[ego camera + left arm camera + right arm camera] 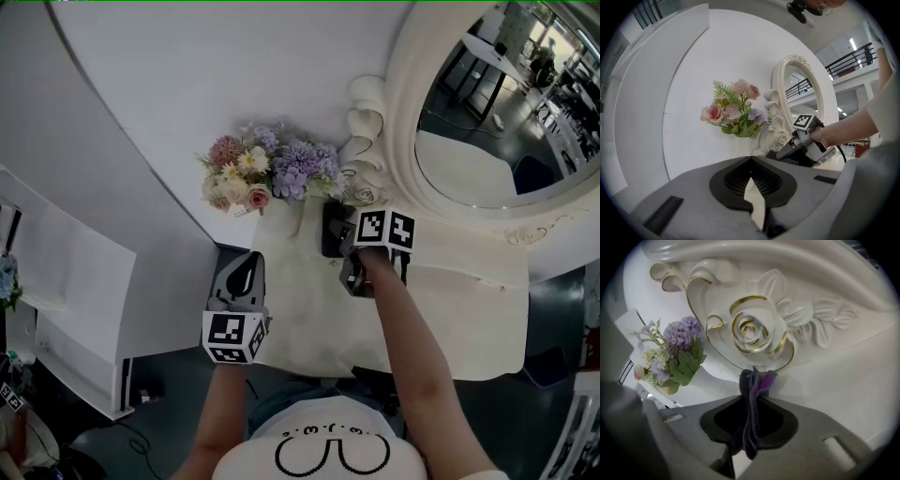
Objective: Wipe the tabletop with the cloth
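Cream tabletop (450,309) filled the middle of the head view, with the mirror (487,112) at one o'clock and the flowers (267,173) at eleven. Your right gripper (337,234) sat near the centre, close to the back edge and just beside the mirror's frame (403,141). A dark cloth (333,214) was bunched at its tip. Your left gripper (247,272) hung at seven o'clock from it, at the table's left edge, apart from everything.

From the left gripper view, its jaws met at the tips with nothing between them. Only a pale sliver of table showed through the gap behind. The flowers (736,115) stood at twelve o'clock and your right gripper (787,152) at two, low against the frame.

From the right gripper view, the jaws were clamped on the cloth (752,408). It was a folded purple-grey wad that stuck out past the tips toward the rose carving (752,331) at twelve o'clock. Whether it touched the tabletop could not be told.

Risks, as I judge them: you held a narrow fold, so drag across the surface might pull the cloth loose. The hard jaw tips might also scrape the table instead of the fabric. A stroke toward ten o'clock could knock the flowers (675,352), and pressing further toward twelve could bump the gilded carving.
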